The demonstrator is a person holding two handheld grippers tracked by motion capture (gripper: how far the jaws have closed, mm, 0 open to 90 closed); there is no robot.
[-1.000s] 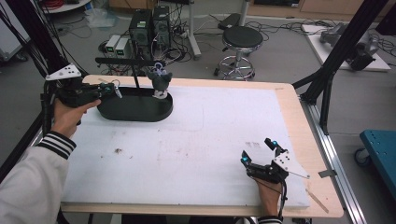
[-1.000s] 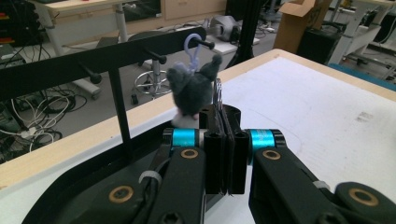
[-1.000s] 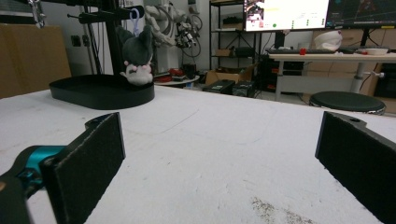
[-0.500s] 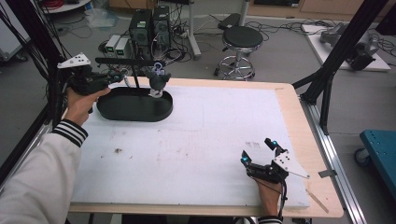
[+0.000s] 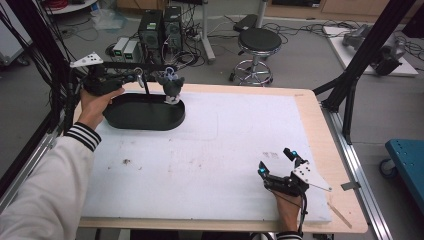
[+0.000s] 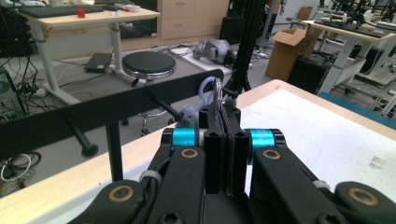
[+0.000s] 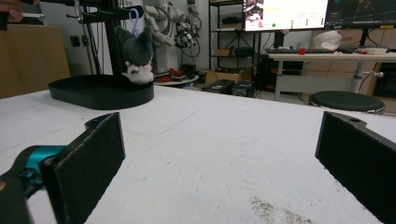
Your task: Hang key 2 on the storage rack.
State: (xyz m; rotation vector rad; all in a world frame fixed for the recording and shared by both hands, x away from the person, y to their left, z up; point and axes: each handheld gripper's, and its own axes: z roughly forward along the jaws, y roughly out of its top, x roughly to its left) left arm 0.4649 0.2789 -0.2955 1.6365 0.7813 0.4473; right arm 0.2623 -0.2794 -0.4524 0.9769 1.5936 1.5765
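A grey plush toy (image 5: 172, 86) hangs by a purple loop (image 7: 136, 13) from the right end of a black rack bar (image 5: 127, 65) over a black oval tray (image 5: 145, 114). My left gripper (image 5: 136, 76) is held level along that bar, just left of the plush. In the left gripper view its jaws (image 6: 223, 112) are shut, and a small metal ring (image 6: 218, 92) sticks out between the tips in front of the purple loop (image 6: 205, 88). I cannot tell whether ring and loop are joined. My right gripper (image 5: 277, 162) rests open on the white mat, nothing between its pads (image 7: 88, 158).
A white mat (image 5: 210, 150) covers the wooden table (image 5: 315, 115). Beyond the far edge stand a round stool (image 5: 256, 42) and computer cases (image 5: 159, 27). A black frame strut (image 5: 360, 60) rises at the right. Dark specks (image 5: 125, 161) mark the mat.
My left hand has carried its gripper away from me and a little to the right, up to the rack bar. The right gripper has stayed where it was.
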